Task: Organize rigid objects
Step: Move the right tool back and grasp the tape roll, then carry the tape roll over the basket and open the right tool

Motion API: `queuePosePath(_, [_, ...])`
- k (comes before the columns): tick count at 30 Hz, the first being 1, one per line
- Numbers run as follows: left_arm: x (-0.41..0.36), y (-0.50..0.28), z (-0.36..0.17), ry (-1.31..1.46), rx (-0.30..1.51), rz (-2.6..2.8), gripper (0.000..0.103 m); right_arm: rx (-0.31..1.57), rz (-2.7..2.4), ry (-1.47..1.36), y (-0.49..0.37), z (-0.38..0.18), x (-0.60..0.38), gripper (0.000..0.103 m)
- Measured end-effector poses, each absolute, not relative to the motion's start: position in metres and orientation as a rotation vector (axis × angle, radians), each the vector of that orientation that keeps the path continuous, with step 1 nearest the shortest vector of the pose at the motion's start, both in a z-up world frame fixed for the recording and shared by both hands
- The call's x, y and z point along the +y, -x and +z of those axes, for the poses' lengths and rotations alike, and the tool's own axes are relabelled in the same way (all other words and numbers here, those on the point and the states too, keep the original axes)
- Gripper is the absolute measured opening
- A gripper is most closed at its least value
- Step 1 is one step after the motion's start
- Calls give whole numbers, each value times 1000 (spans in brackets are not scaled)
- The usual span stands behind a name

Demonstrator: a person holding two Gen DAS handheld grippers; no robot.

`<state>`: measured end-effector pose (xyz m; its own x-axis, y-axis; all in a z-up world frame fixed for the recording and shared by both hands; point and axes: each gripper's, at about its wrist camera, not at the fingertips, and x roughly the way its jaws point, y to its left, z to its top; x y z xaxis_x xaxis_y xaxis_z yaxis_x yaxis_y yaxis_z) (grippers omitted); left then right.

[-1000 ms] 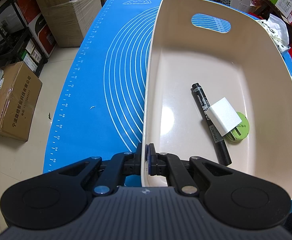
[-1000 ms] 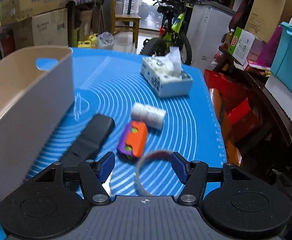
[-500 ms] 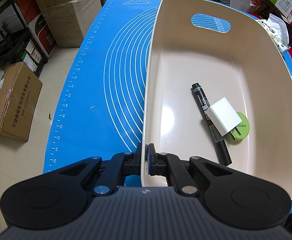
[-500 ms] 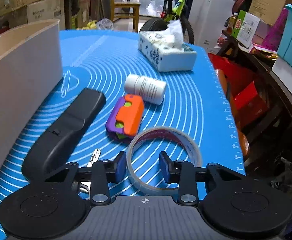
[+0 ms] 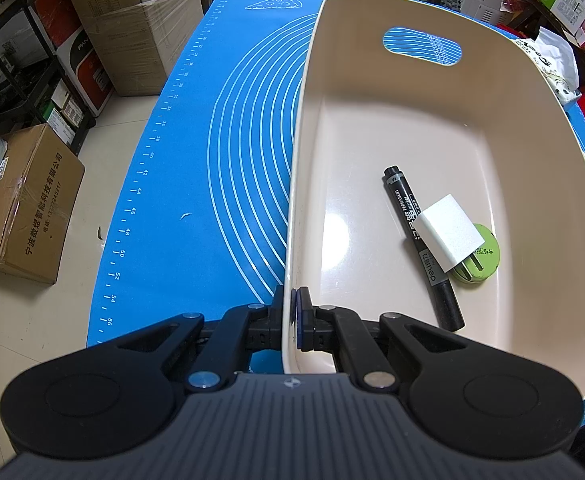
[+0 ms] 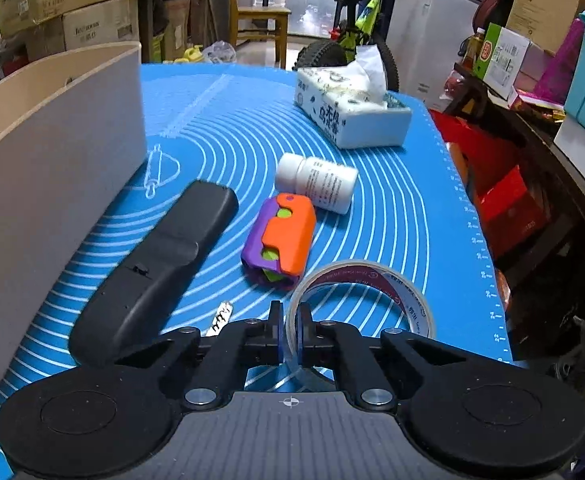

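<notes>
Beige, glossy plastic forms the oval bin (image 5: 432, 128), whose near-left rim is pinched between the closed fingers of the left hand-held gripper (image 5: 292, 312); one handle slot pierces its far wall. Inside lie three things: one black permanent marker (image 5: 402, 200), one white plug adapter (image 5: 448, 238) resting across it, and one green disc (image 5: 486, 266) beneath the adapter, leaving the far and left floor of the bin bare. The right hand-held gripper (image 6: 291, 334) is clamped shut on the near-left band of one clear tape roll (image 6: 376, 288) on the blue ringed silicone mat (image 6: 220, 120) covering the desk. Beside it sit one matte black remote-shaped case (image 6: 160, 264), one orange-and-purple toy block (image 6: 280, 236), one white pill bottle (image 6: 316, 182) lying on its side and one tissue box (image 6: 348, 116), with the mat's right edge near the tape.
</notes>
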<state>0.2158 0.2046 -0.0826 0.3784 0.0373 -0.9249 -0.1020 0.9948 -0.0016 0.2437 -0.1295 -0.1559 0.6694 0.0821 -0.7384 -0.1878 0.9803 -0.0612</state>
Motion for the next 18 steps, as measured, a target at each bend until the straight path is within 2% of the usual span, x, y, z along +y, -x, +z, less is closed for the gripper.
queuePosePath(18, [205,-216,-83,62,1180,89,6,563,205,61,-224,-66,-97,18])
